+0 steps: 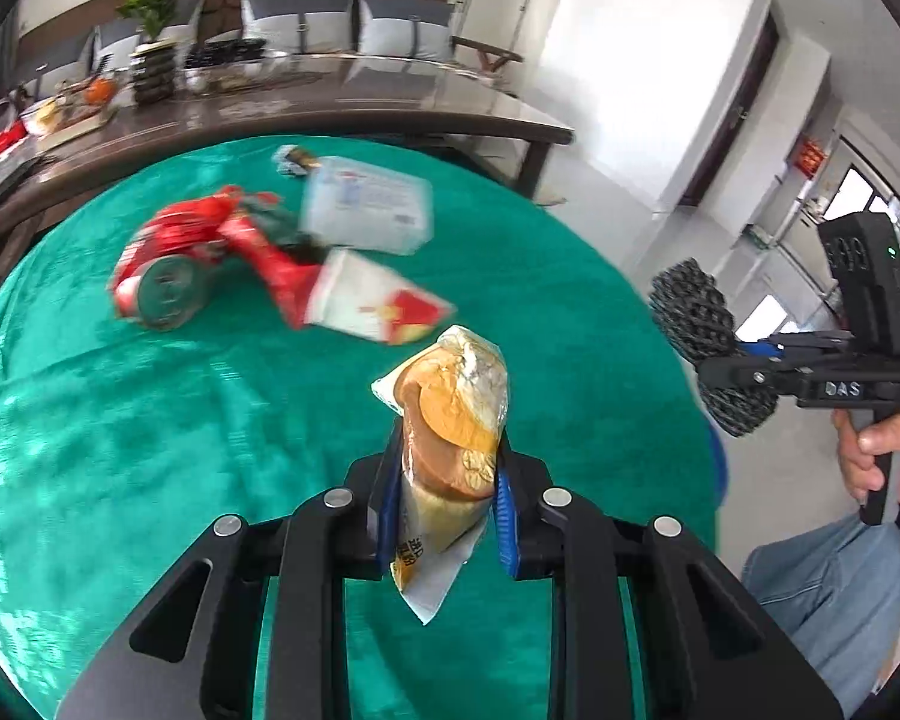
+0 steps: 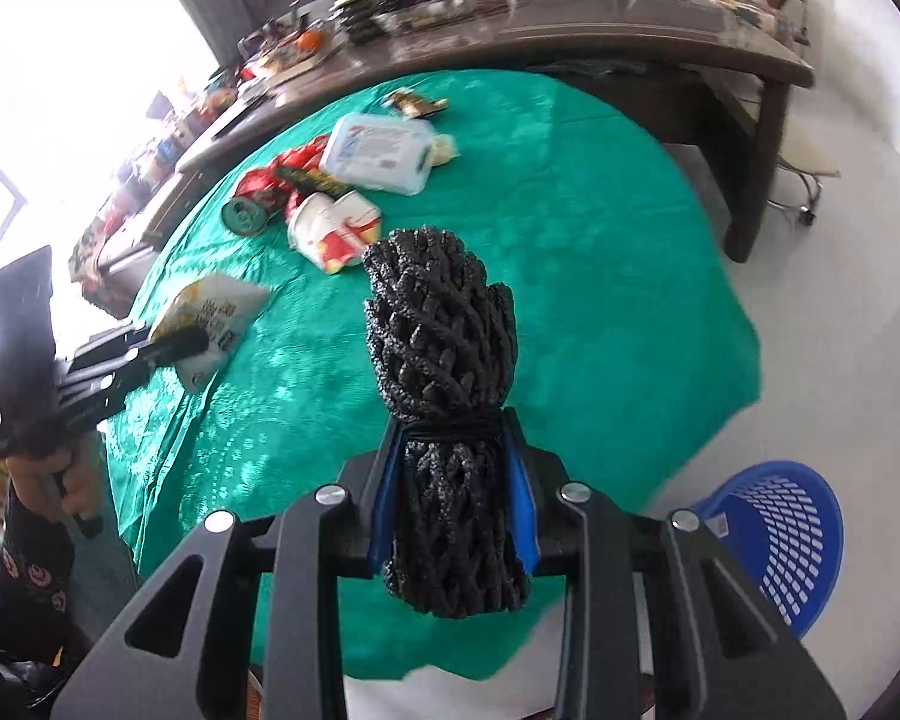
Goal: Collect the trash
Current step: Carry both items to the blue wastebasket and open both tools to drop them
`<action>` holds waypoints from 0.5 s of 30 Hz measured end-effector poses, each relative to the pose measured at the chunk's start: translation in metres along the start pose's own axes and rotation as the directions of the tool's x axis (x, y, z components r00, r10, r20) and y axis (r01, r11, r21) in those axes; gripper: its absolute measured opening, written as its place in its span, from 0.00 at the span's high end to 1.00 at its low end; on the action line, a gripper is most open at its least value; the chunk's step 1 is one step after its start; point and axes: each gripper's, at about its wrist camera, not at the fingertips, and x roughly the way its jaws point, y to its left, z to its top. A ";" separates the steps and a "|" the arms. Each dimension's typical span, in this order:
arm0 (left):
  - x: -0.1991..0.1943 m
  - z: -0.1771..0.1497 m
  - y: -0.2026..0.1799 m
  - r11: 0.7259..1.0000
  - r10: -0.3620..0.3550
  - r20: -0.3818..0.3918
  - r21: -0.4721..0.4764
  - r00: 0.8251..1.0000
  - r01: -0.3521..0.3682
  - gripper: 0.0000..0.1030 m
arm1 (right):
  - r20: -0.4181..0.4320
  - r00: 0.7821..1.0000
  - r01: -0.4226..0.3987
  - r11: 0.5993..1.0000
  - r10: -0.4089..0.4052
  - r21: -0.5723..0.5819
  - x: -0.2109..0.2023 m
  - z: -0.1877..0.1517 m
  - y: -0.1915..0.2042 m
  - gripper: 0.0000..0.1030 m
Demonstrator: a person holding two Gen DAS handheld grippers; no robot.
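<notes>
Trash: bread wrapper [image 1: 450, 456] pinched upright in left gripper [image 1: 444, 498], raised over green tablecloth [image 1: 150, 450]. Black foam net [image 2: 444, 420] clamped in right gripper [image 2: 456, 480], level, above table edge near blue basket [image 2: 792, 540]. Red can [image 1: 162, 276] and packets lying farther back.

Beyond the green tablecloth [image 2: 600, 240] you face a long dark wooden table [image 2: 660, 42], with grey sofa cushions [image 1: 297, 18] and a potted plant [image 1: 156, 6] behind it. White walls [image 1: 618, 60], pale floor [image 2: 840, 300], bright window [image 2: 78, 48] at your left.

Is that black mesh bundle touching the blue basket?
Apart. The right wrist view shows the black mesh bundle clamped in the right gripper, with floor between it and the blue basket.
</notes>
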 end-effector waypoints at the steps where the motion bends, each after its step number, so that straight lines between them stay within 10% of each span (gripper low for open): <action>1: 0.004 0.002 -0.016 1.000 -0.019 -0.001 0.020 1.000 0.019 0.76 | 0.008 1.000 0.012 1.000 -0.012 0.018 -0.007 -0.003 -0.010 0.71; 15: 0.095 0.031 -0.230 0.956 -0.227 -0.117 0.163 0.967 0.244 0.76 | -0.095 0.974 0.225 0.916 -0.205 0.331 -0.040 -0.067 -0.200 0.71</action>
